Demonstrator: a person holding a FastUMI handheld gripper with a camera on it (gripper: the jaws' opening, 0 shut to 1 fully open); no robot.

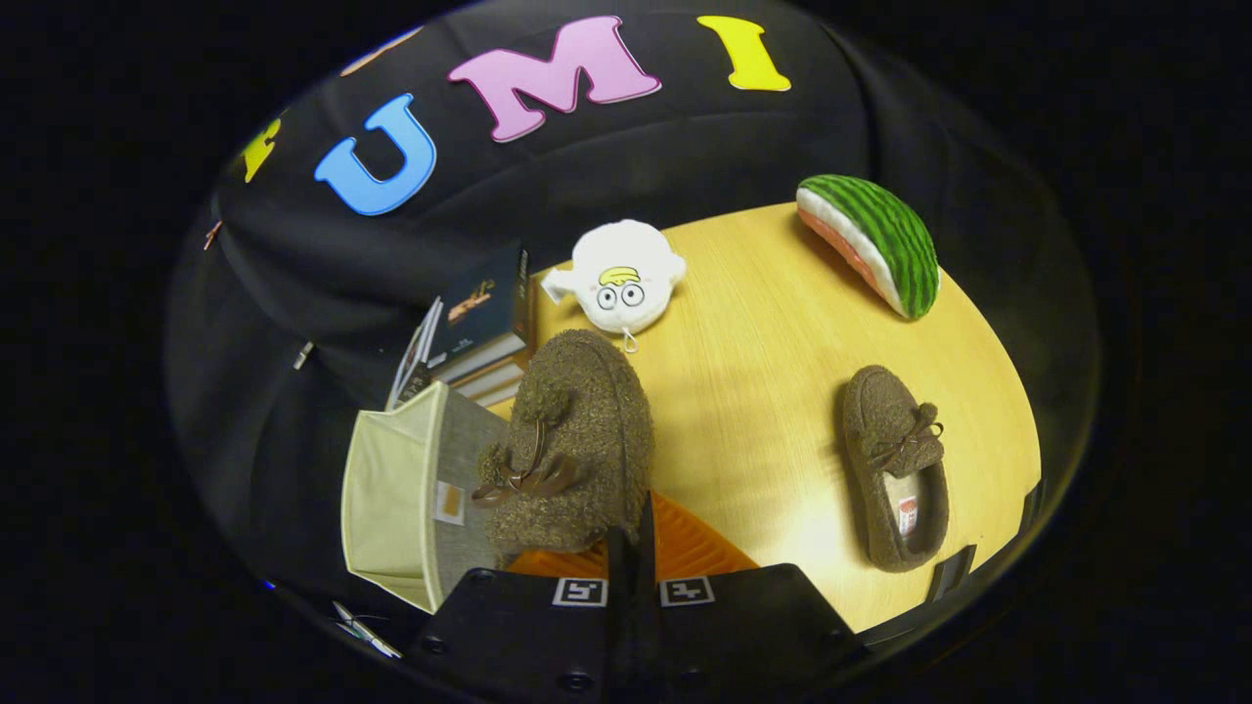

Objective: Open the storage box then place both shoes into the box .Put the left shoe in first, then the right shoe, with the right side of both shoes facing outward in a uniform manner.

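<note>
A brown fuzzy shoe (pixel 572 445) with a lace bow hangs lifted just ahead of my gripper (pixel 631 536). The fingers are shut on its rear edge, with the toe pointing away from me. Left of the held shoe stands the cream fabric storage box (pixel 391 494). It is open, and a grey inner panel (pixel 468 435) of it shows right beside the shoe. The second brown shoe (pixel 895 469) lies flat on the wooden table (pixel 763 391) to the right, beyond the fingers, its opening toward me.
A stack of books (pixel 479 337) stands behind the box. A white plush toy (pixel 618 279) lies on the table beyond the held shoe. A watermelon-slice plush (pixel 871 244) rests at the far right. The table's rounded edge runs close to the lying shoe.
</note>
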